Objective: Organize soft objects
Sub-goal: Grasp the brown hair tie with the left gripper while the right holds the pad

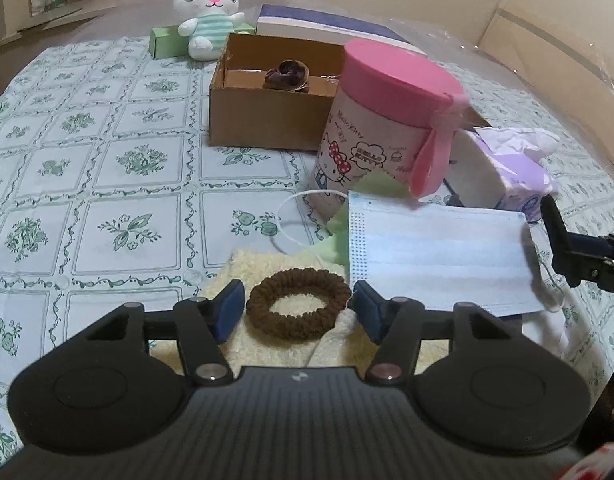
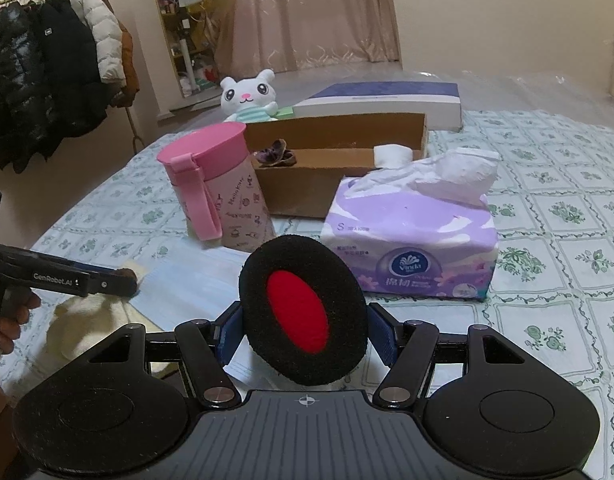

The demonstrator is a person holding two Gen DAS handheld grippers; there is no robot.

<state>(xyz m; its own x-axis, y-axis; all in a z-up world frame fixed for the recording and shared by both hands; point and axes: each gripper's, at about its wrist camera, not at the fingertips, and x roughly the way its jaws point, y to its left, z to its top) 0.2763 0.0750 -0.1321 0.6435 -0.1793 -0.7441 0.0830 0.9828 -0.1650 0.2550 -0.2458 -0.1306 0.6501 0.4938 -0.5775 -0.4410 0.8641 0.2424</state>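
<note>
Hand-held gripper (image 2: 305, 330) around black-red pad (image 2: 303, 316)

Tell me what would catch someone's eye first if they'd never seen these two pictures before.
Probably the black foam pad with a red centre, clamped upright between the right gripper fingers, in front of the purple tissue pack. Next, the pink-lidded Hello Kitty canister standing mid-table before an open cardboard box. In the left wrist view, a brown scrunchie lies on a cream fleece cloth between the left gripper fingers, which do not press it.
</note>
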